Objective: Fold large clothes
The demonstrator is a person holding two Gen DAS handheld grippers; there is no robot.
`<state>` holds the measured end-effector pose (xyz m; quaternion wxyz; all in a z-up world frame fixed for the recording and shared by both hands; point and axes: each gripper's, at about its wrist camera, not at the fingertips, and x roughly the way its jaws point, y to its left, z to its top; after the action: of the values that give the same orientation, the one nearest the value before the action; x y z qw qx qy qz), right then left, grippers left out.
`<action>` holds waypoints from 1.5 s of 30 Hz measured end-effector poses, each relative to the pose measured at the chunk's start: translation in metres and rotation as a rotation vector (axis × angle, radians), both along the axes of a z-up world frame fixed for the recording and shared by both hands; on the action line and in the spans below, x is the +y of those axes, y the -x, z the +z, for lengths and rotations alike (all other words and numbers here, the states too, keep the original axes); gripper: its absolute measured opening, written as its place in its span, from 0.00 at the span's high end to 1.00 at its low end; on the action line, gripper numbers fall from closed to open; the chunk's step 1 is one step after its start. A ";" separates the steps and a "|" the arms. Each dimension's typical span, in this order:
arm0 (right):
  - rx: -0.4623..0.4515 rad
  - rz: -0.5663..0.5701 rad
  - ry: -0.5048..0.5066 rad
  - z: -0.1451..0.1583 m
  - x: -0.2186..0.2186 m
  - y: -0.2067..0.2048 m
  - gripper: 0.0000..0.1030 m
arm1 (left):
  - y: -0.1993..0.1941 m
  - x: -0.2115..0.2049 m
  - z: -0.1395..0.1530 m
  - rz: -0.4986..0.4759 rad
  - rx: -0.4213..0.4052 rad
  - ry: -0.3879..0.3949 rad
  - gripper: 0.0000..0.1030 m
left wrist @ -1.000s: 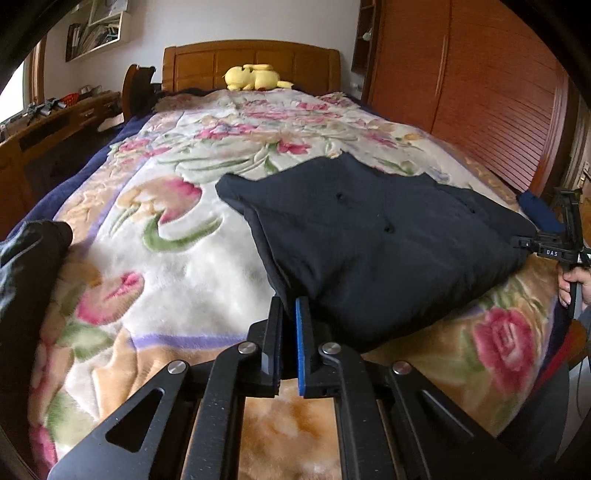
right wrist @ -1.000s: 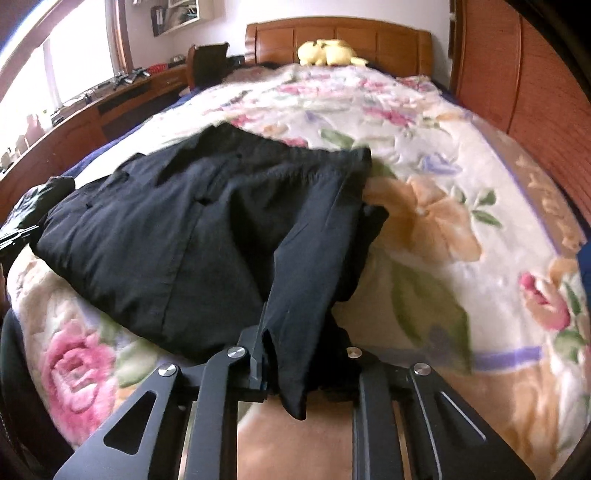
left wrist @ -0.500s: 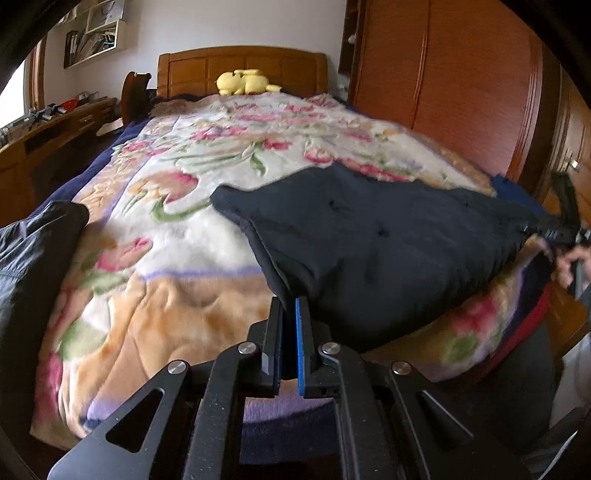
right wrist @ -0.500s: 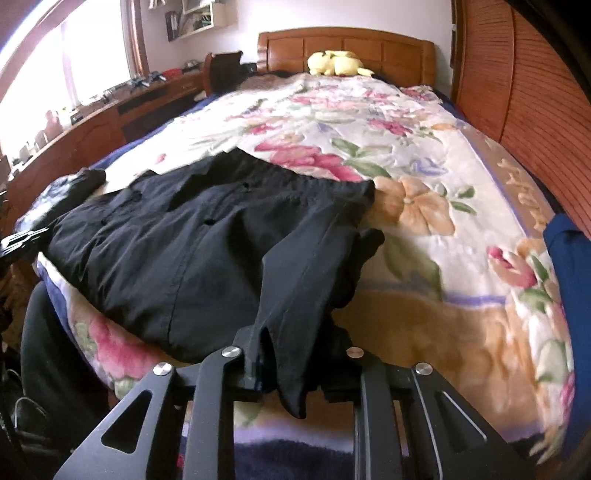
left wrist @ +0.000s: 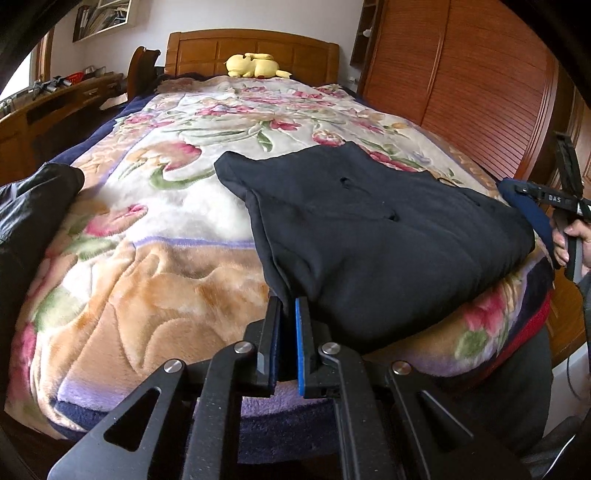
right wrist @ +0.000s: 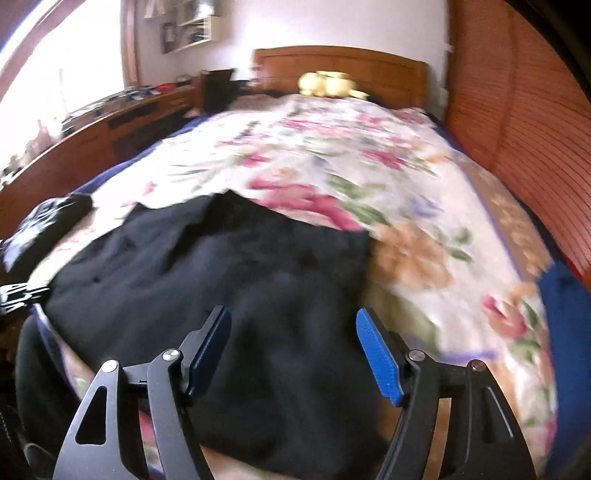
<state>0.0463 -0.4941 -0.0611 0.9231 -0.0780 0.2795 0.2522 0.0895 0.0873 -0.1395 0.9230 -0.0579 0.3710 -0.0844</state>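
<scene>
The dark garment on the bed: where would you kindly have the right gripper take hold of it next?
Probably the near hem of the dark garment, approached from the bed's foot: that edge hangs over the blanket, and the opening right gripper hovers there, nothing pinched.

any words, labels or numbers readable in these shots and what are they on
"DAS": white letters on the black body of the right tongs, seen from the left wrist view; the marking may run on past what shows.
Books or papers on the wall shelf: too small to read.
Right wrist view: blurred, nothing readable.
</scene>
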 end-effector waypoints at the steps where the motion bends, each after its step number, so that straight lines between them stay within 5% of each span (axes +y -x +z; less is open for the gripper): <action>1: 0.001 0.034 -0.003 -0.001 0.016 -0.001 0.30 | 0.001 0.000 -0.001 -0.001 0.000 -0.001 0.94; 10: 0.034 0.131 0.046 -0.030 0.106 -0.041 0.30 | 0.002 0.000 -0.003 -0.003 0.002 0.002 0.94; 15: 0.103 0.121 -0.007 -0.083 0.109 -0.082 0.30 | 0.003 -0.002 -0.004 -0.010 -0.002 0.024 0.94; 23: 0.082 0.110 -0.010 -0.086 0.114 -0.085 0.30 | 0.002 -0.005 -0.004 0.004 0.006 0.011 0.94; 35: 0.025 0.095 0.005 -0.078 0.100 -0.062 0.30 | 0.002 -0.007 -0.005 0.027 0.058 -0.019 0.86; 45: -0.028 0.056 0.001 -0.053 0.071 0.015 0.30 | 0.017 -0.004 -0.008 0.045 0.067 -0.011 0.86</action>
<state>0.0311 -0.4232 -0.1141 0.9194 -0.0896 0.2646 0.2769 0.0721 0.0836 -0.1476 0.9120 -0.0639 0.4009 -0.0594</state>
